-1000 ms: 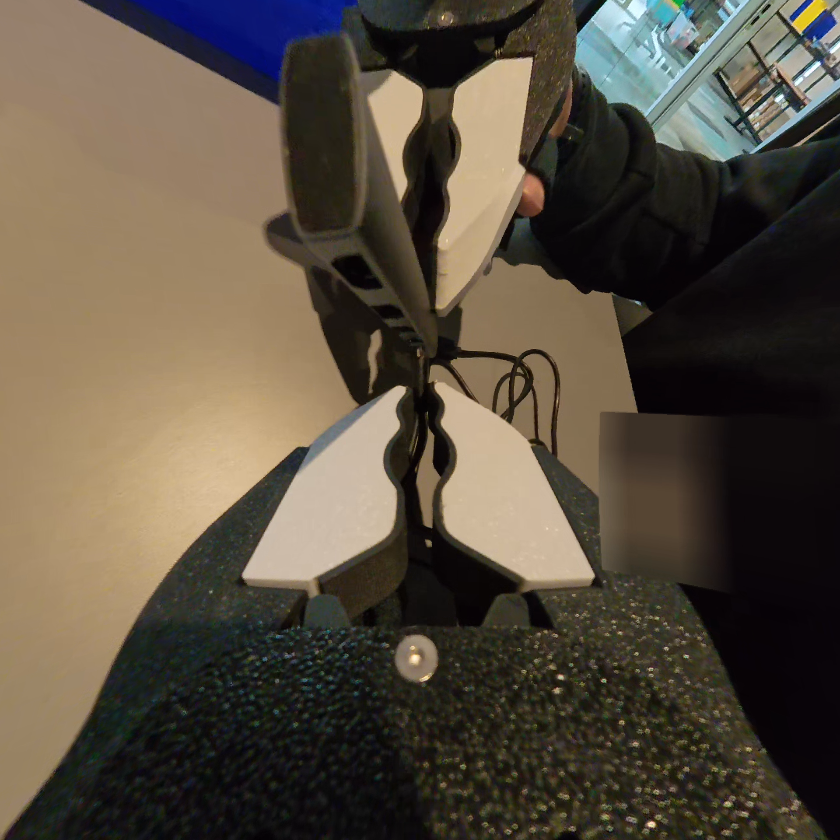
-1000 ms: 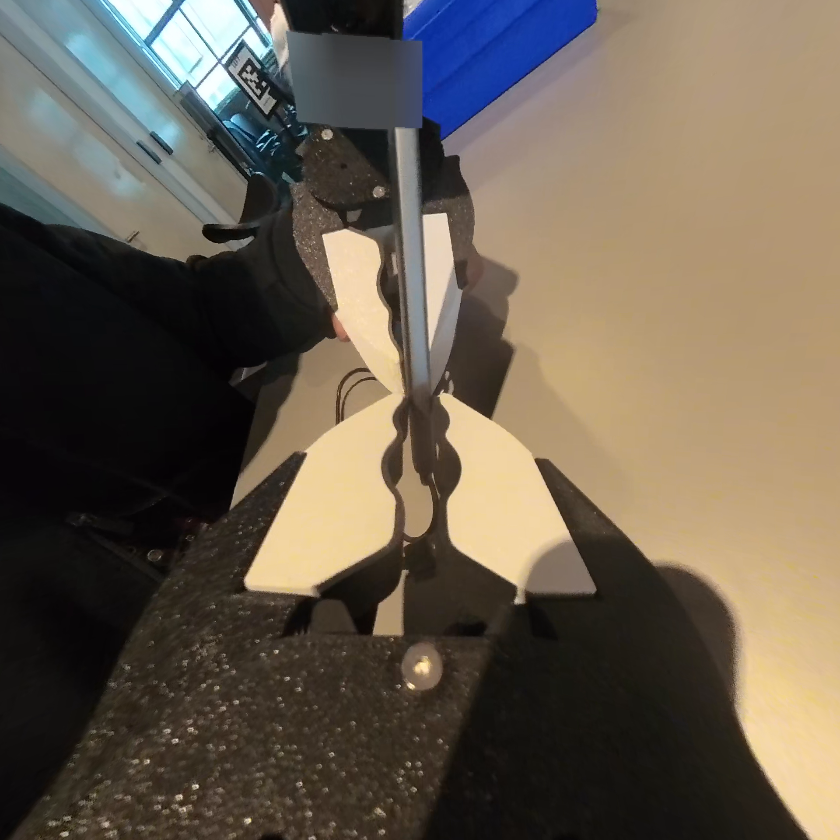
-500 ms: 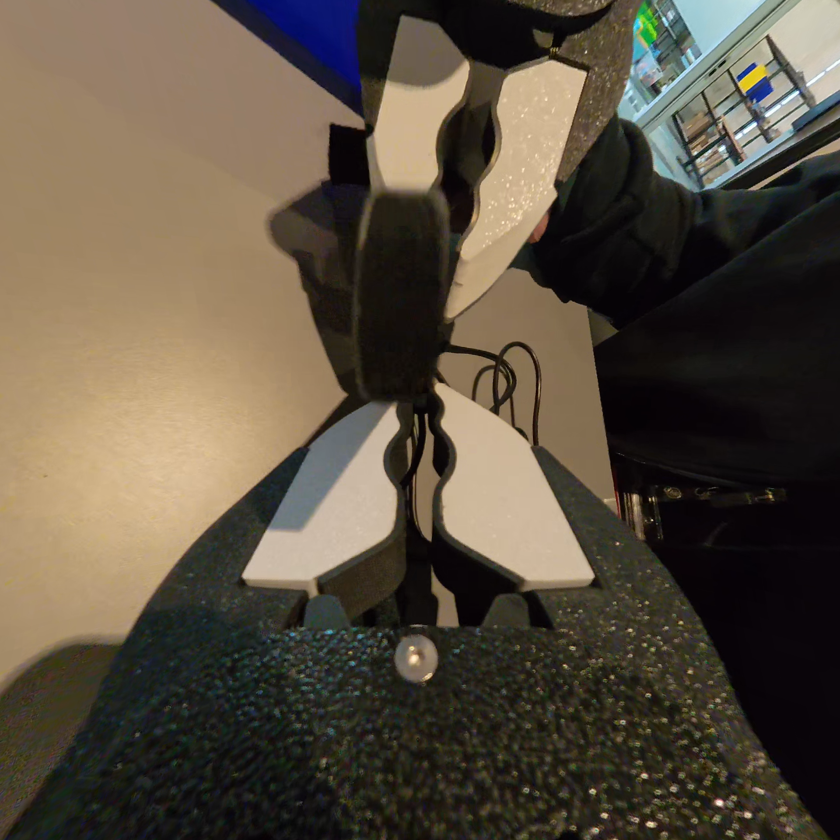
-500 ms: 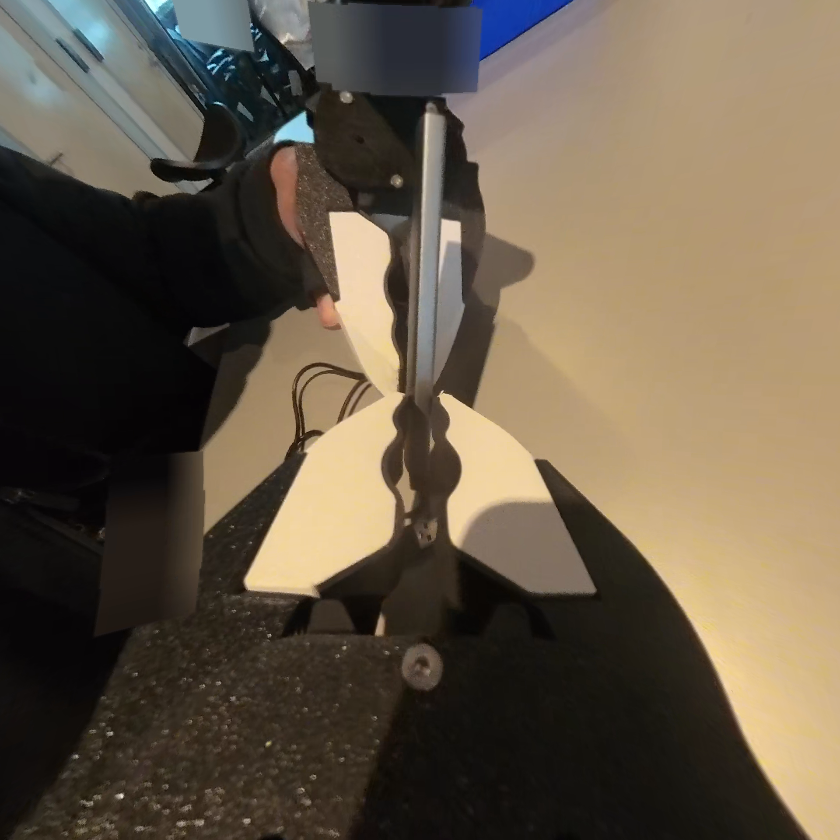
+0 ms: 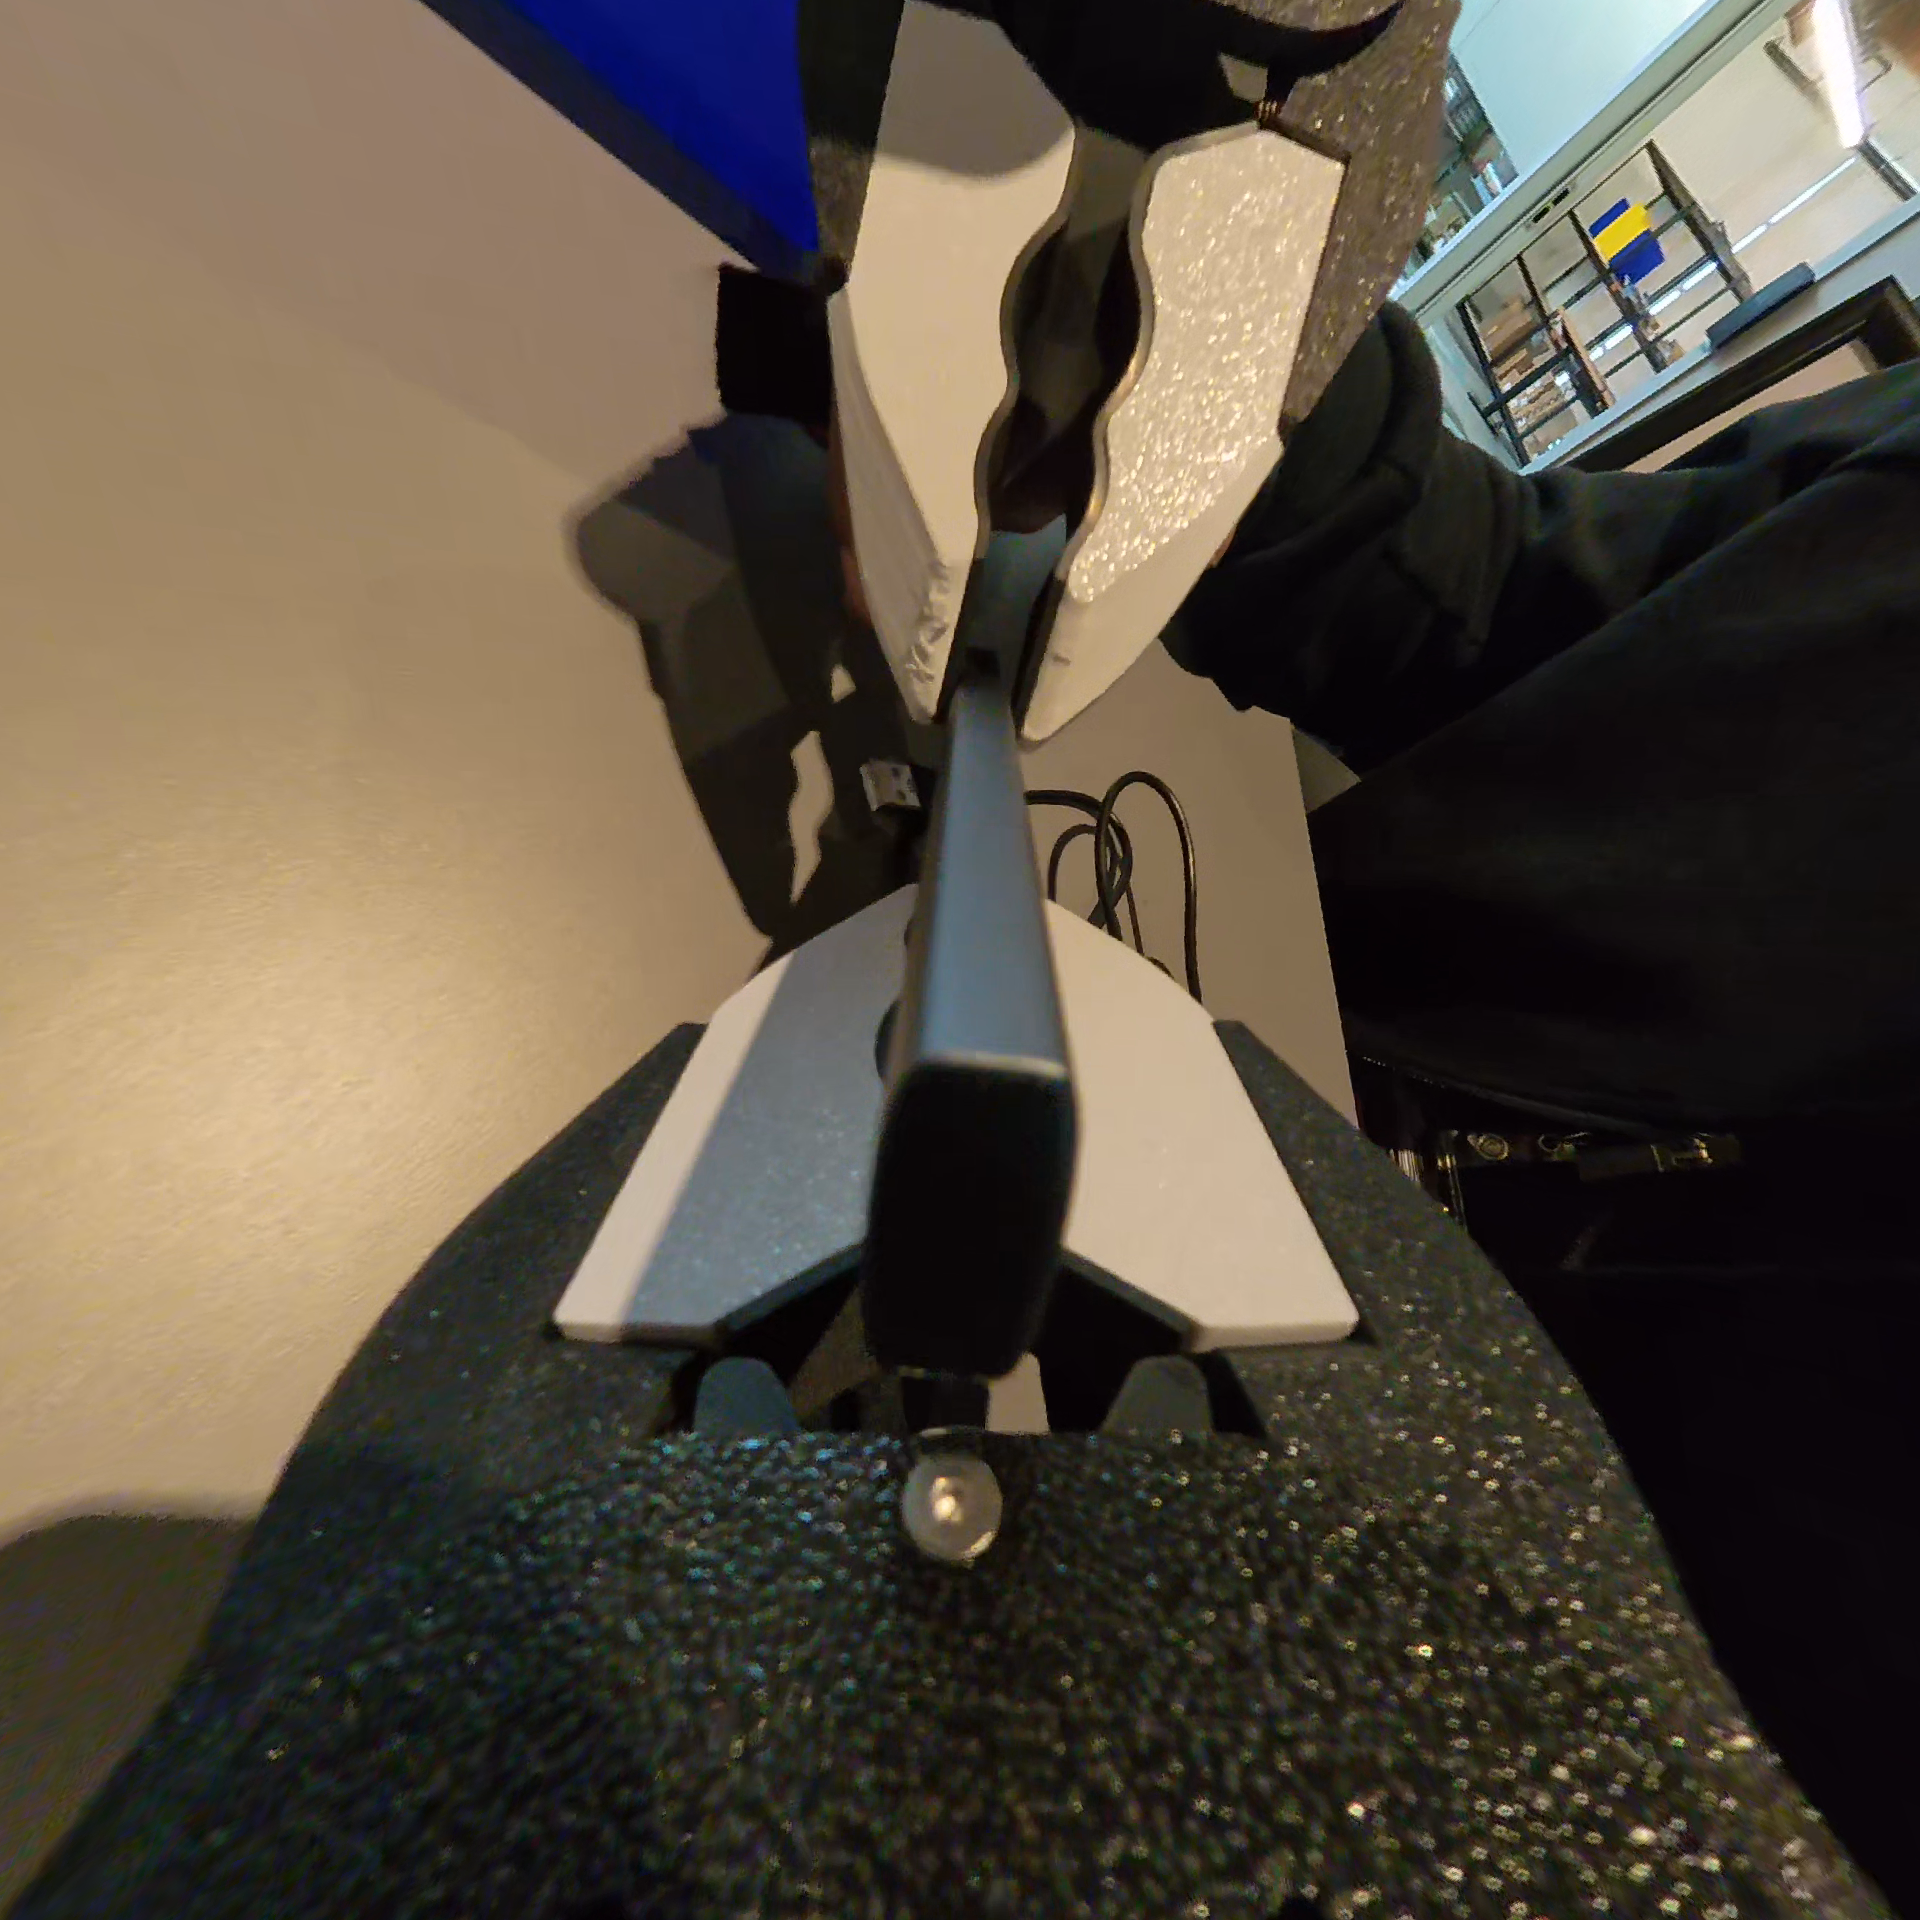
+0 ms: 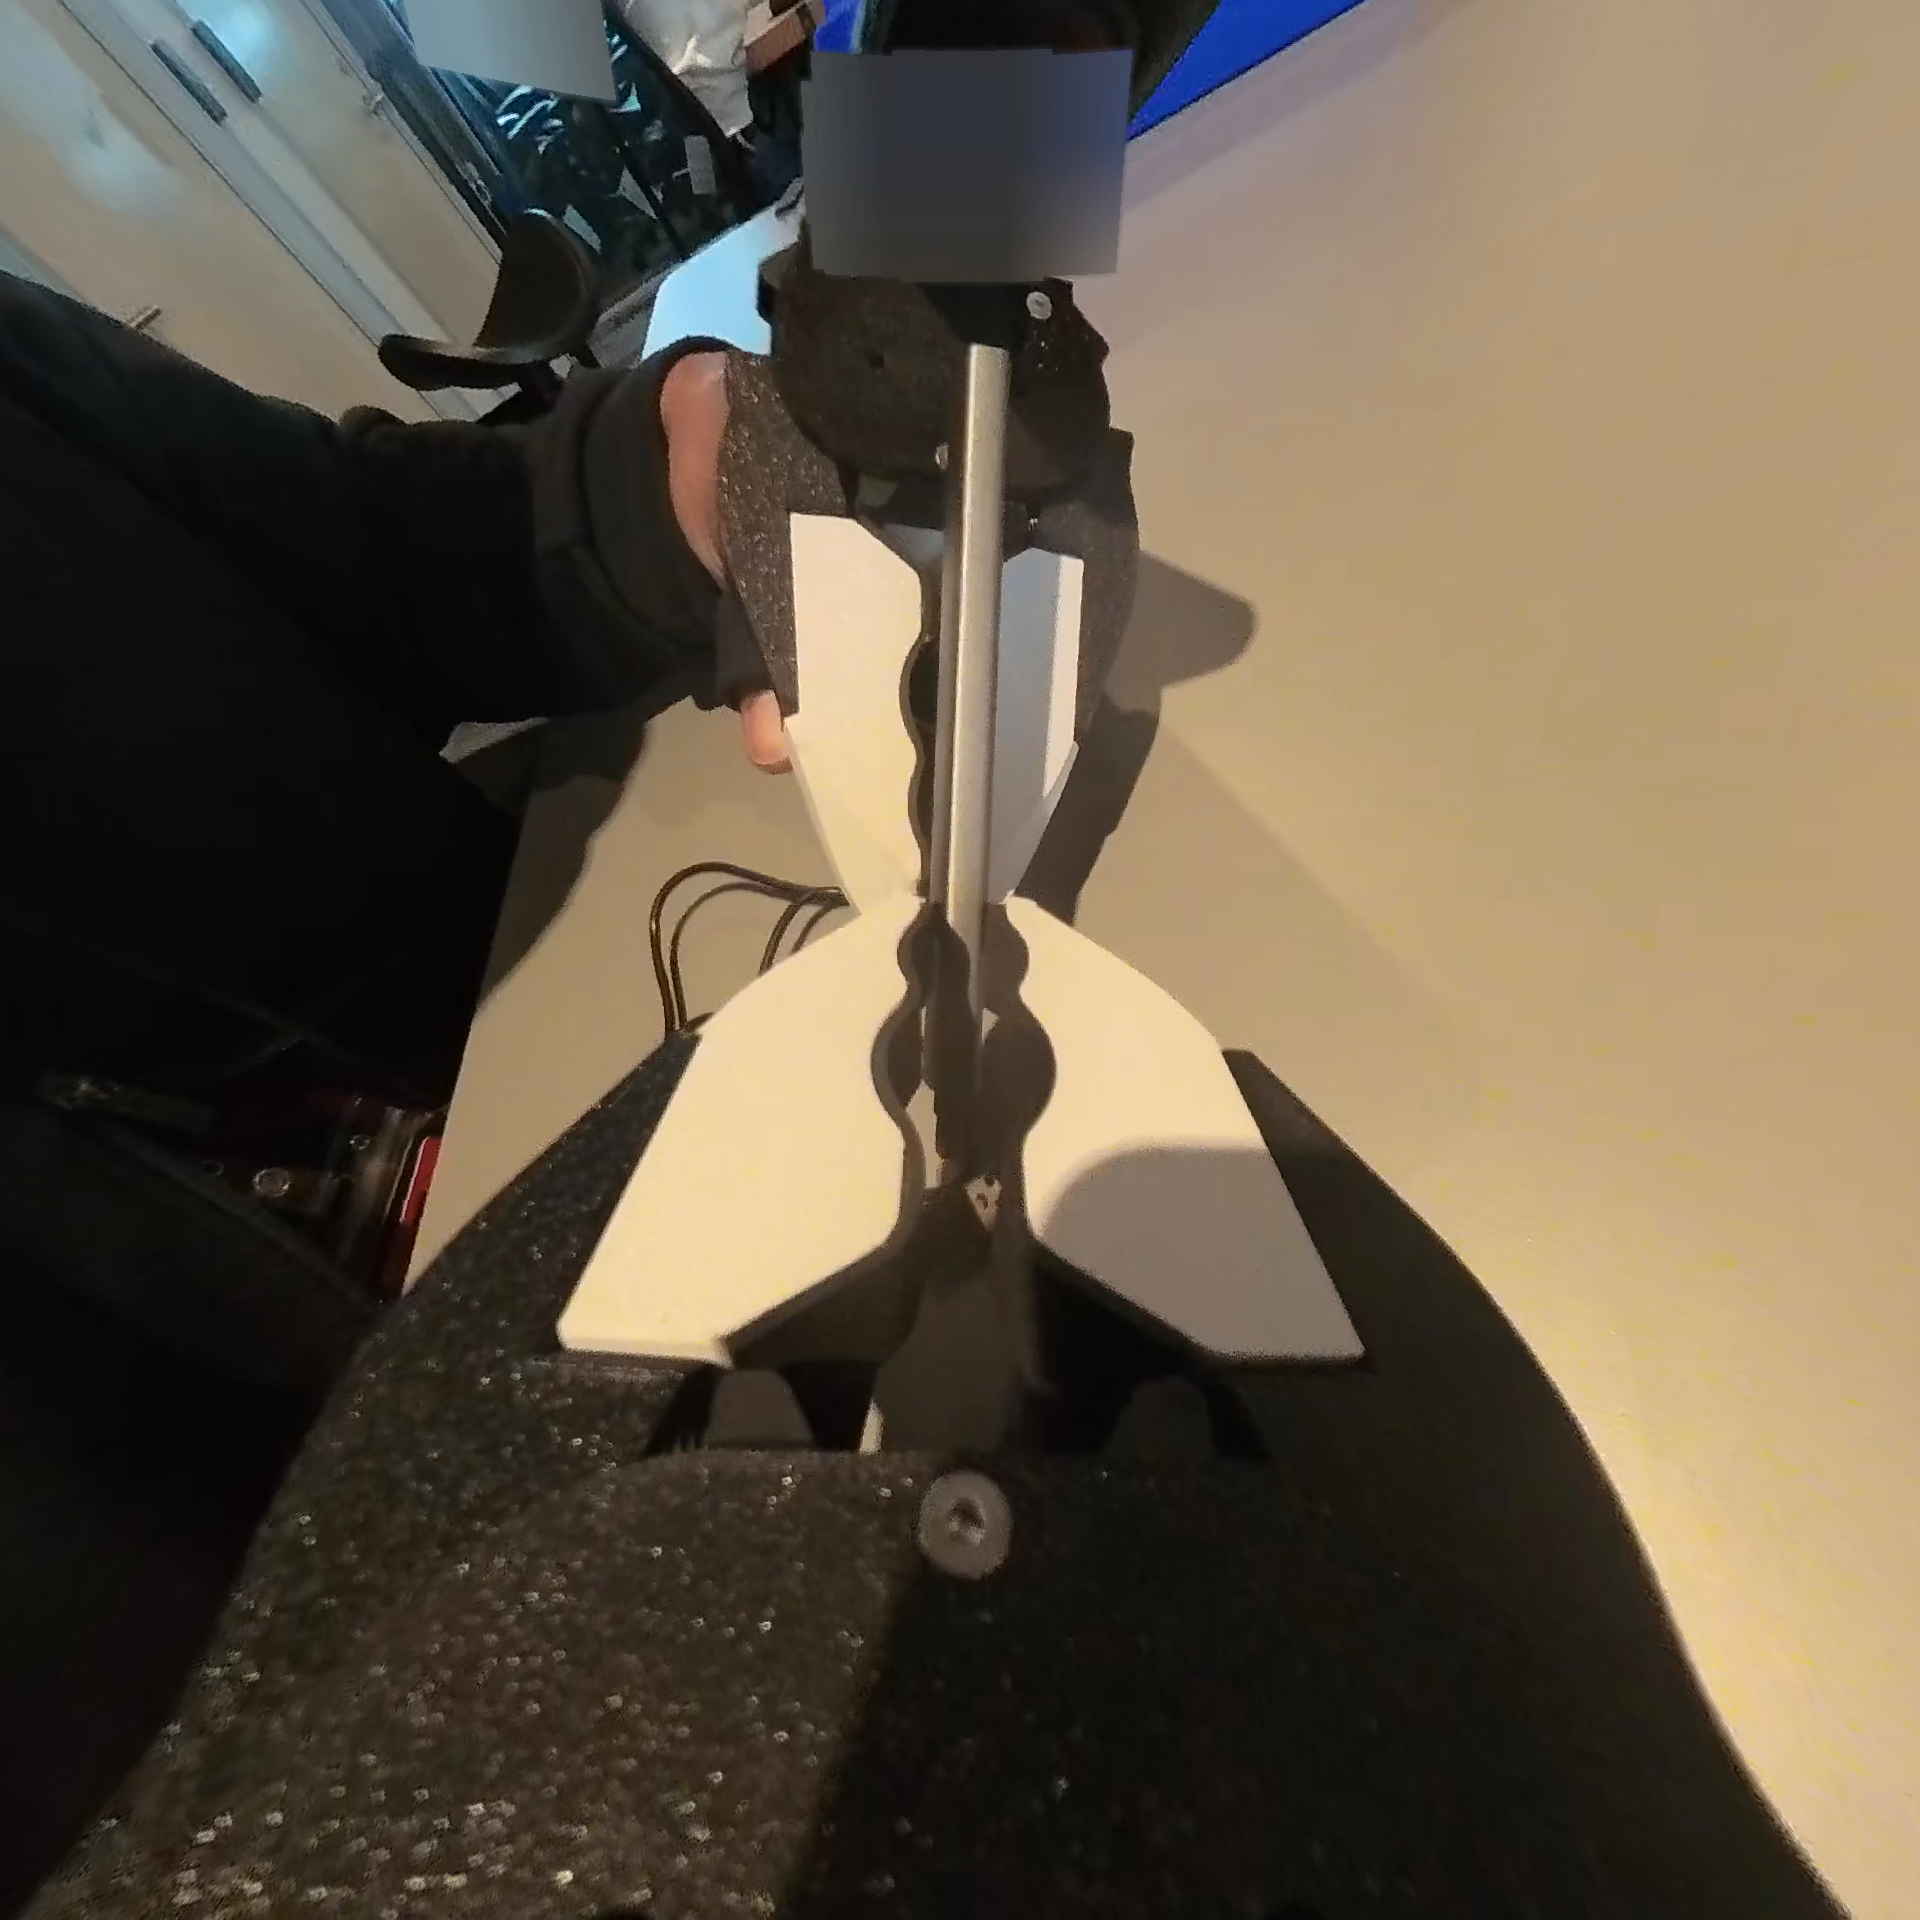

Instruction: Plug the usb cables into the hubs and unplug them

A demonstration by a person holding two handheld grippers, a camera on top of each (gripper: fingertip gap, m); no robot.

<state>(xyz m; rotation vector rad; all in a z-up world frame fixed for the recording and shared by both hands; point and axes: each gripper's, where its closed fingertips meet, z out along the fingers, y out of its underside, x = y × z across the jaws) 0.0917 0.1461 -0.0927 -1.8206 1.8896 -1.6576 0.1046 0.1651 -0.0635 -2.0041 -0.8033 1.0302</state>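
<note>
Right wrist view: right tool (image 6: 961,997) clamps slim grey USB hub (image 6: 971,644); left tool (image 6: 935,831) opposite, grip state unclear; black cable (image 6: 717,904) on beige tabletop (image 6: 1507,727).

The right gripper (image 6: 961,914) has its two white fingers (image 6: 790,1122) pressed together on the near end of a slim grey hub (image 6: 971,644), which runs straight ahead from the fingertips. Beyond them, the left gripper (image 6: 935,883) faces back, its white fingers on either side of the hub; whether they clamp it I cannot tell. A gloved hand (image 6: 665,540) holds that far gripper, left of the fingers. Black cable (image 6: 717,914) loops on the pale table (image 6: 1507,727), just left of the fingertips.
</note>
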